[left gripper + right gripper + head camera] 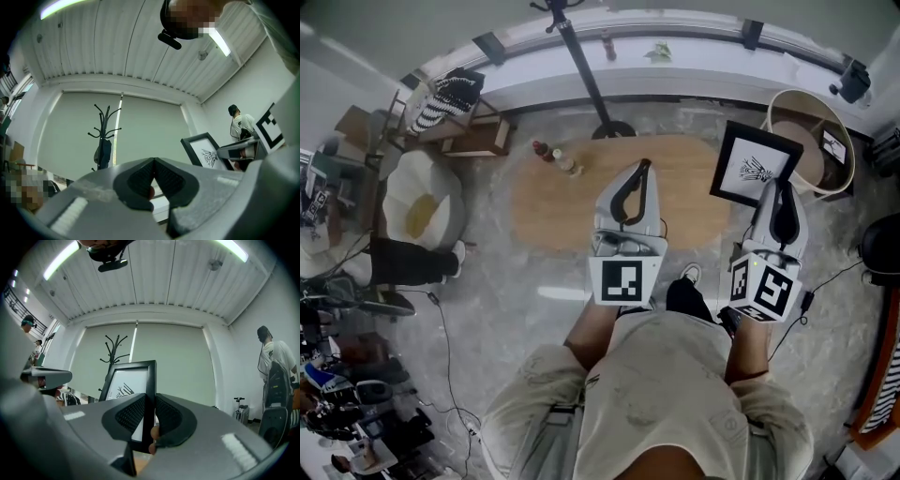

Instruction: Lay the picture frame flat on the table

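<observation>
The right gripper (150, 417) pinches the picture frame (127, 380) by its black side edge, holding it upright in the air near the right end of the wooden counter (572, 202). The left gripper (153, 174) hovers over the counter, jaws pressed together.

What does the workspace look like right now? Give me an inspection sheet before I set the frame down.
Surface: oval wooden table, light top.
Job's things: picture frame held up on edge near the table's right end, not yet flat.
Clutter: two small bottles at the table's far left.
Grippers: left gripper shut, empty; right gripper shut on the frame's edge.
Cables: cable trails over the floor at left.
Surroundings: coat stand behind the table, round tub at right, pale armchair at left.
</observation>
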`<state>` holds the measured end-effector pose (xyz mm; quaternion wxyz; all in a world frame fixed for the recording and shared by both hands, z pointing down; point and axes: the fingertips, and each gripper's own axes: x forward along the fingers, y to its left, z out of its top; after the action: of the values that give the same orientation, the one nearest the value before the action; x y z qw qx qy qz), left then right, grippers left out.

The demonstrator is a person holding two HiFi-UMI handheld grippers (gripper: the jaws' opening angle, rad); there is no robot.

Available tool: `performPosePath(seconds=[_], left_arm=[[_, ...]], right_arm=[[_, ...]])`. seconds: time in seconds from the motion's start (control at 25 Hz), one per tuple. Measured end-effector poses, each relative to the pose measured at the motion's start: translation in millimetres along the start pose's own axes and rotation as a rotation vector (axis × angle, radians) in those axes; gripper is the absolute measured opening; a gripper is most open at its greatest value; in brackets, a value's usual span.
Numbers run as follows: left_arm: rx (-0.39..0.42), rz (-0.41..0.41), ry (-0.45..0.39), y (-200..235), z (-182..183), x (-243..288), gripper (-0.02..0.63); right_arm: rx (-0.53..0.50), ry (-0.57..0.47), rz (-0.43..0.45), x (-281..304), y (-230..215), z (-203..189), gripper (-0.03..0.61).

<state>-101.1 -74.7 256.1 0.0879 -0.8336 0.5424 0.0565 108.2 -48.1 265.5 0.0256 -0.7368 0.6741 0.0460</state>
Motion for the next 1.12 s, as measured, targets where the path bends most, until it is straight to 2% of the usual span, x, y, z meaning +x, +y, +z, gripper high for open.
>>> performPosePath(seconds=[0.6,0.88,1.12], left_arm=[[0.044,0.026,0.018,-63,-14,114,0.005],[0.064,0.05,0.012,-77,-15,130,0.005],[0.124,0.033,0.017,-96,-11,139,0.005]], right_arm=[[0.053,0.025,0.024,92,-98,-22,0.071],[0.085,0.037,0.042,106,-119,-33,0.071],[0.144,0.047,0.027,112,-138,-47,0.071]])
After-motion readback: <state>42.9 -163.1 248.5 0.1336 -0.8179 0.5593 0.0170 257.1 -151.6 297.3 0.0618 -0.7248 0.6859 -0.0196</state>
